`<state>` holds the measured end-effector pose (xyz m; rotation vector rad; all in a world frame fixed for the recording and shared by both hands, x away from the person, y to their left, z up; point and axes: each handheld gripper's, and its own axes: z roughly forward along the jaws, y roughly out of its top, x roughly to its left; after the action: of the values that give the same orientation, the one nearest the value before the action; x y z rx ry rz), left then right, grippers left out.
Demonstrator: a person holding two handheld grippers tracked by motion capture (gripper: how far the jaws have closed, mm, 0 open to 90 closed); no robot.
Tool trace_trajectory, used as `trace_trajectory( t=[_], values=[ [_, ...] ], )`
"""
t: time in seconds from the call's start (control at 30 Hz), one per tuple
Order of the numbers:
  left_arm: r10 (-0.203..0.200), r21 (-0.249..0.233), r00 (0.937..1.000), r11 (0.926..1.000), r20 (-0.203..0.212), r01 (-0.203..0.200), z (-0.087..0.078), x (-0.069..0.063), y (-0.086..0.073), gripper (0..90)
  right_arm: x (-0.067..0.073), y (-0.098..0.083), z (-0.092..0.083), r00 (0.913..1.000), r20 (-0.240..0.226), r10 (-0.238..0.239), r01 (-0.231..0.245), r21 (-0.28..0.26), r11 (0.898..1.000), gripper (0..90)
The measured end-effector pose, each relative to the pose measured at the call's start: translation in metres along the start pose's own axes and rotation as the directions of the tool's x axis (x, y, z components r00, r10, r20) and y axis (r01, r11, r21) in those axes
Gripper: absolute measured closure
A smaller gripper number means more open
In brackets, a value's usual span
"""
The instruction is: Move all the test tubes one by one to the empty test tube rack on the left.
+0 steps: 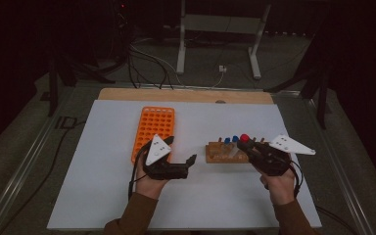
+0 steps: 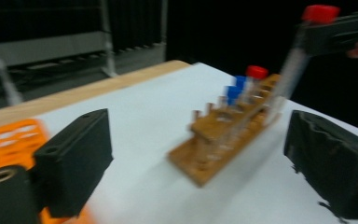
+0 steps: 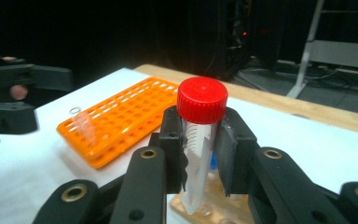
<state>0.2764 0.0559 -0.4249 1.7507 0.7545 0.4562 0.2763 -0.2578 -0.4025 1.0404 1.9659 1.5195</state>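
Closest to our lens in the right gripper view, the right gripper (image 3: 200, 154) is clamped on a clear tube with a red cap (image 3: 201, 100), its two black jaws pressing the tube's sides just under the cap while the tapered tip hangs free below them. We see that tube lifted clear of the wooden rack (image 1: 226, 152), which sits directly beneath and just beyond this claw; in the left gripper view the held tube slants up from the rack's far end. Left in the rack are tubes standing upright, among them two with blue caps (image 2: 235, 89) and one more with a red cap (image 2: 257, 72); how many uncapped tubes stand beside them we cannot tell through the blur. Our left gripper (image 1: 182, 157) hangs over the white table sheet (image 1: 103, 196) with its jaws spread wide and nothing between them, pointing across toward the wooden rack, which lies ahead of it and apart from its tips. Behind and beside this claw, on the side away from the rack, lies the orange grid rack (image 1: 154, 129), flat on the sheet. Most of its holes look vacant; in the right gripper view one small clear uncapped tube (image 3: 83, 125) stands tilted in a hole near its close corner.
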Motion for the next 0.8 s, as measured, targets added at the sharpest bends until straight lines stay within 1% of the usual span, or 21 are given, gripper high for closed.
trace_trajectory(
  t=[0.07,0.1,0.13,0.2,0.27,0.3,0.33,0.43,0.5,0.57,0.7,0.8],
  values=[
    [0.002,0.009,0.9992,1.0000,0.039,-0.002,0.009,-0.008,0.001,14.9,0.005,-0.002,0.004,0.9999,-0.014,-0.006,0.006,0.009,1.000,74.0],
    [0.008,0.017,0.9985,0.9998,0.053,-0.009,0.013,-0.011,0.002,16.3,0.007,-0.003,0.006,0.9997,-0.025,-0.004,0.004,0.015,1.000,74.0],
    [0.013,0.025,0.9979,0.9996,0.063,-0.014,0.018,-0.015,0.002,16.5,0.009,-0.004,0.008,0.9994,-0.034,-0.005,0.005,0.018,1.000,74.0],
    [0.034,0.048,0.9953,0.9981,0.090,-0.038,0.027,-0.024,0.002,16.5,0.013,-0.006,0.011,0.9987,-0.051,-0.003,0.004,0.025,1.000,74.0],
    [0.038,0.066,0.9921,0.9968,0.119,-0.046,0.035,-0.031,0.002,17.0,0.015,-0.007,0.013,0.9979,-0.065,0.002,0.000,0.032,0.999,74.0],
    [0.050,0.076,0.9910,0.9953,0.124,-0.060,0.040,-0.036,0.001,17.5,0.017,-0.007,0.014,0.9973,-0.073,0.001,0.002,0.034,0.999,74.0],
    [0.057,0.083,0.9905,0.9943,0.125,-0.067,0.044,-0.039,0.001,20.6,0.019,-0.008,0.015,0.9967,-0.081,0.001,0.002,0.039,0.999,74.0],
    [0.053,0.094,0.9888,0.9934,0.140,-0.067,0.053,-0.043,0.000,34.7,0.022,-0.009,0.017,0.9953,-0.097,-0.004,0.009,0.045,0.999,74.0],
    [0.053,0.089,0.9877,0.9938,0.147,-0.067,0.057,-0.045,-0.001,46.4,0.024,-0.009,0.018,0.9944,-0.106,-0.004,0.010,0.049,0.999,74.0],
    [0.059,0.088,0.9868,0.9935,0.151,-0.073,0.060,-0.046,-0.002,55.7,0.024,-0.010,0.019,0.9934,-0.115,-0.004,0.010,0.049,0.999,74.1],
    [0.065,0.080,0.9861,0.9937,0.153,-0.078,0.061,-0.046,-0.002,62.8,0.024,-0.011,0.020,0.9902,-0.138,0.019,-0.011,0.058,0.998,74.1],
    [0.075,0.081,0.9850,0.9927,0.155,-0.089,0.061,-0.046,-0.002,67.1,0.025,-0.012,0.021,0.9890,-0.147,0.019,-0.010,0.063,0.998,74.1]
  ],
)
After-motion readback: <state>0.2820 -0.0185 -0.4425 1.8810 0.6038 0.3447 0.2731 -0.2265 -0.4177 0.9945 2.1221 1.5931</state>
